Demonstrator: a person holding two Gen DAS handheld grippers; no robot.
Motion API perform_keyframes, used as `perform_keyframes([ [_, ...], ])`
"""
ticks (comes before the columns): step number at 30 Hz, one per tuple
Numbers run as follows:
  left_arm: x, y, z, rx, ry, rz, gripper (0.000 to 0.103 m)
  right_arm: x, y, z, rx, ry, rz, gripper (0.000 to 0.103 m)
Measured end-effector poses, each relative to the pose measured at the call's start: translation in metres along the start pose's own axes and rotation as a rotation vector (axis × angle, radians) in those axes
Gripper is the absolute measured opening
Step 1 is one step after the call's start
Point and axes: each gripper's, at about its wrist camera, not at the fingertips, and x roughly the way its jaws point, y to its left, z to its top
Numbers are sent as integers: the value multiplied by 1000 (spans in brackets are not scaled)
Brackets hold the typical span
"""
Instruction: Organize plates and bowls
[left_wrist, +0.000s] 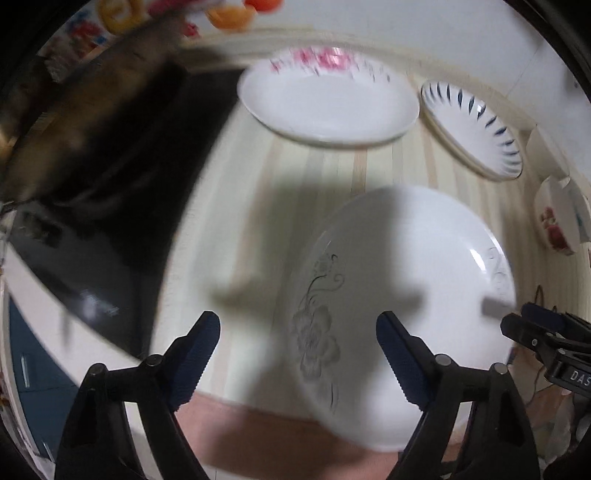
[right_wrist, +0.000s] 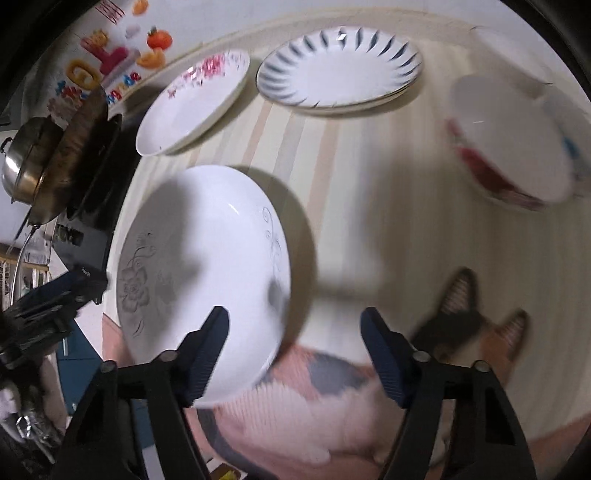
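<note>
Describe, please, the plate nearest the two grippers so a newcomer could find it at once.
On the pale striped tablecloth, look to the near edge, in front of the pink-flowered plate and the blue-dashed plate. There lies a large white plate with a grey flower drawn on its rim; its neighbours carry colour, this one only grey line work.

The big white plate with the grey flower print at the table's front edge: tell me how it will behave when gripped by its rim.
The plate looks glazed and glossy, so the pads may slip on its rim. It seems rigid ceramic, likely heavy for a one-sided grip and apt to tilt. It overhangs the table's front edge, so a push could tip it off, and it would probably break.
</note>
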Motion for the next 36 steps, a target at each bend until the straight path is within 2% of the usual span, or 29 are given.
perform_keyframes([
  [2, 13, 1, 4, -6, 34, -24, 69, 10, 4, 6, -9, 18, 16, 67],
  [3, 18, 2, 5, -13, 51, -46, 64, 17, 6, 10, -16, 29, 26, 62],
  [4, 22, 2, 6, -20, 59, -63, 55, 21, 9, 10, -22, 40, 39, 58],
  [5, 23, 0, 4, -20, 63, -80, 48, 27, 11, 13, -28, 50, 47, 50],
  [6, 23, -2, 2, -16, 64, -94, 45, 34, 13, 15, -36, 64, 57, 46],
  [7, 22, -3, 1, -17, 62, -90, 44, 30, 17, 13, -44, 52, 57, 44],
  [8, 19, -5, -2, -18, 56, -81, 44, 31, 20, 15, -56, 50, 64, 35],
  [9, 18, -6, -4, -16, 55, -77, 44, 31, 21, 15, -58, 58, 56, 34],
  [13, 12, -9, -10, -21, 54, -92, 44, 28, 25, 14, -60, 54, 41, 34],
  [18, -11, -27, -22, 11, 23, -85, 44, 19, 10, 6, -53, 56, 38, 34],
  [28, -57, -61, -42, 91, -24, -131, 44, -26, -25, -19, -7, 17, 20, 34],
  [36, -50, -106, -36, 159, -15, -186, 44, -70, -70, -49, 63, -25, -11, 34],
])
